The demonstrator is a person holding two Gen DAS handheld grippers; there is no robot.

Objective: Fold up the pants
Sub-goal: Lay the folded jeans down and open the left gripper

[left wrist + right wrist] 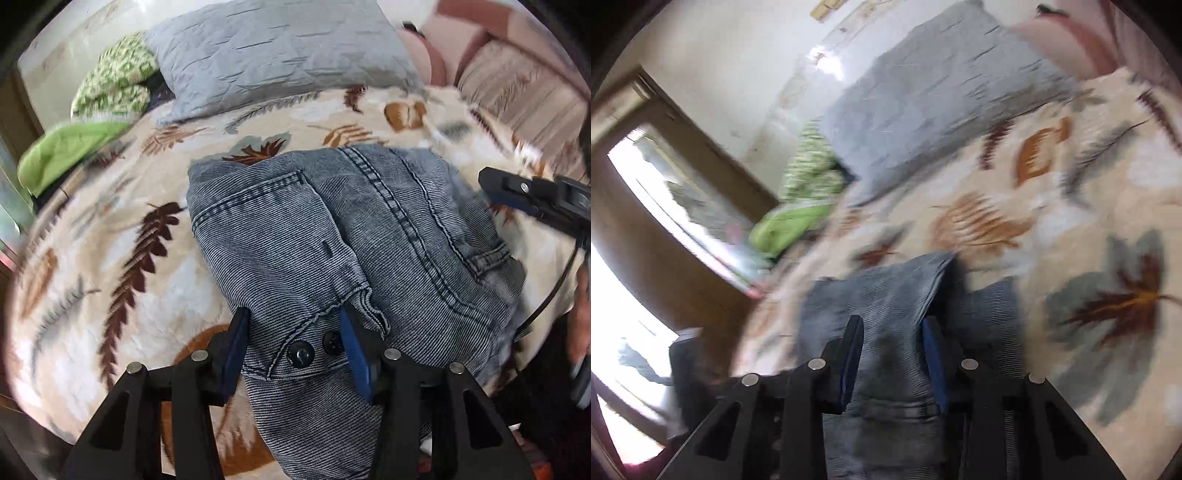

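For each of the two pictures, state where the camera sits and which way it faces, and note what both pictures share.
Left wrist view: sits on the left gripper, looking steeply down along its fingers at the jeans on the leaf-patterned blanket; the right gripper and part of a hand show at the right edge.
Right wrist view: sits on the right gripper, tilted and blurred, looking across the bed towards a doorway; denim lies between its fingers.
Shared: jeans, blanket, grey pillow, green bedding.

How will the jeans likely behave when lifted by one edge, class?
The jeans will probably flop and sag, since they already lie creased on the blanket. The thick seams suggest some weight. The ribbed weave likely grips pads well.
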